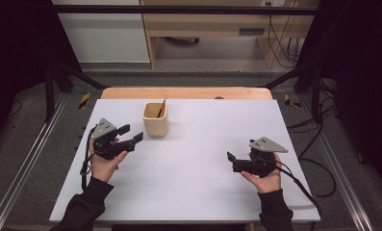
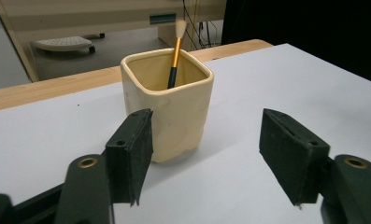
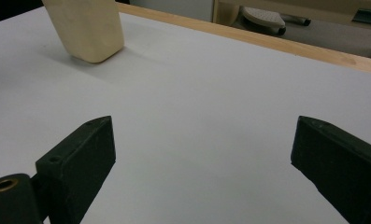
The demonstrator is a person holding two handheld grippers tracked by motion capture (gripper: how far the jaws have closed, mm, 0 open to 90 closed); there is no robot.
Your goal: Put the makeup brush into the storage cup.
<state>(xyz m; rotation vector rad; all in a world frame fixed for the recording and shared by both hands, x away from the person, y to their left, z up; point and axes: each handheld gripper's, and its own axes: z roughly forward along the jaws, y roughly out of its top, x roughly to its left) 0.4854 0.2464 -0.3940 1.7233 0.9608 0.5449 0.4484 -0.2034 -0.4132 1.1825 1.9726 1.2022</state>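
Black jaws of the left gripper (image 2: 206, 158) stand apart, gripping nothing, low in the frame before the cream cup (image 2: 168, 105) at upper centre, which holds a brush (image 2: 174, 58).

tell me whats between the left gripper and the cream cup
Nothing: in the high view, bare white table lies between the left gripper and the cream cup; its open jaws stand apart from it.

The cup (image 2: 167, 109) is a cream ceramic vessel with a rounded-square mouth, standing upright near the far edge of the white table (image 1: 188, 168). The brush (image 2: 175, 51) stands inside the cup, leaning against its far wall; its handle is black below and gold above, with pale bristles pointing upward past the rim.
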